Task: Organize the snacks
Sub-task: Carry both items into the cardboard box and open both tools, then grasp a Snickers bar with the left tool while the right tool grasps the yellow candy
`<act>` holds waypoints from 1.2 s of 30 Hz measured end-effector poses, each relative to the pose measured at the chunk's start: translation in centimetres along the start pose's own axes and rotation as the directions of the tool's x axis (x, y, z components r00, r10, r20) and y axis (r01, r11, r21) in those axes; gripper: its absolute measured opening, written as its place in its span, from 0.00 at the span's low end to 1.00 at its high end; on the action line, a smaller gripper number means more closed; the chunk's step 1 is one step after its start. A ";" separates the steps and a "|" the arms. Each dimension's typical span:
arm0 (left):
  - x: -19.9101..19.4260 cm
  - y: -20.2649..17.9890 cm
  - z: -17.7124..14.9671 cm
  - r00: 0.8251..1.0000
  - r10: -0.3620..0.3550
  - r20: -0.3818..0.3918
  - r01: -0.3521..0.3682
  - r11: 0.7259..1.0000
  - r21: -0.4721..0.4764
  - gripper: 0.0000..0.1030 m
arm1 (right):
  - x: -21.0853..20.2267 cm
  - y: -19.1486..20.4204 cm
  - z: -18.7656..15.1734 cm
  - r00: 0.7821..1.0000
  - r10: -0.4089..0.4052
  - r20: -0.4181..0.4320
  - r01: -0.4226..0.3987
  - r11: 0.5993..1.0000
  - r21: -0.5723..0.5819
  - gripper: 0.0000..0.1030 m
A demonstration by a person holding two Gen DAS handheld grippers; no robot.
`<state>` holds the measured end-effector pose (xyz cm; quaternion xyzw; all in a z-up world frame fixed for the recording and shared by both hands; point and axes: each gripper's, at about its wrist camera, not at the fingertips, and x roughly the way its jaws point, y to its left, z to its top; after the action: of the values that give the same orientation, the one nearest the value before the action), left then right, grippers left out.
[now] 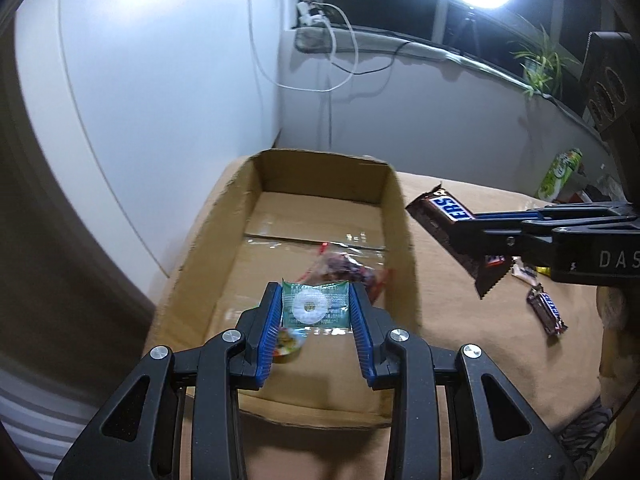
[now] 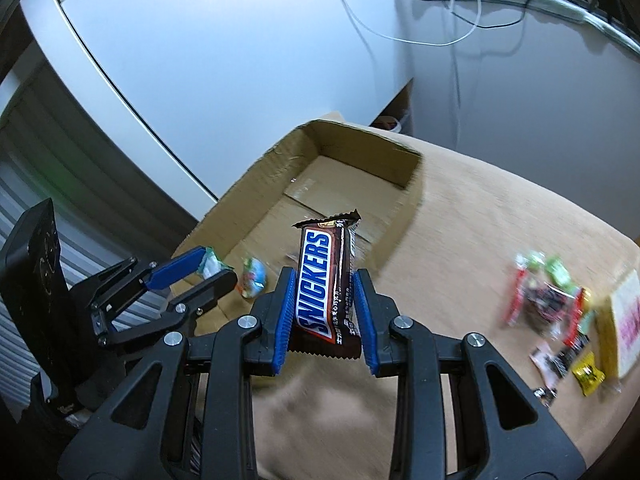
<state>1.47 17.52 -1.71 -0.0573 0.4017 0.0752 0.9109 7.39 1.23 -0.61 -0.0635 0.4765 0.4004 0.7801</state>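
Left gripper (image 1: 314, 308) pinches green packet (image 1: 310, 307) over box (image 1: 400, 216); right gripper (image 2: 325, 304) clamps Snickers (image 2: 322, 280) at box's rim; more snacks (image 2: 548, 300) lie loose on cloth beyond. Best release low inside box, each item beside sweets (image 1: 348, 268) already there

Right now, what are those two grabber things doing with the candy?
A person is sorting snacks with a gripper in each hand. The left gripper pinches a small green packet over the open cardboard box, which already holds a couple of snacks. The right gripper grips a Snickers bar beside the box. More snacks wait on the tan surface.
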 end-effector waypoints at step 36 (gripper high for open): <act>-0.1 -1.4 0.7 0.999 -0.029 -0.015 0.029 1.000 0.000 0.45 | -4.1 -4.4 -0.7 0.995 -0.098 0.020 0.098 0.995 0.001 0.53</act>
<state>2.15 16.24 -1.14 -0.0635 0.4076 0.0614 0.9089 9.03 -4.37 1.03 -0.0827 0.4650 0.3621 0.8036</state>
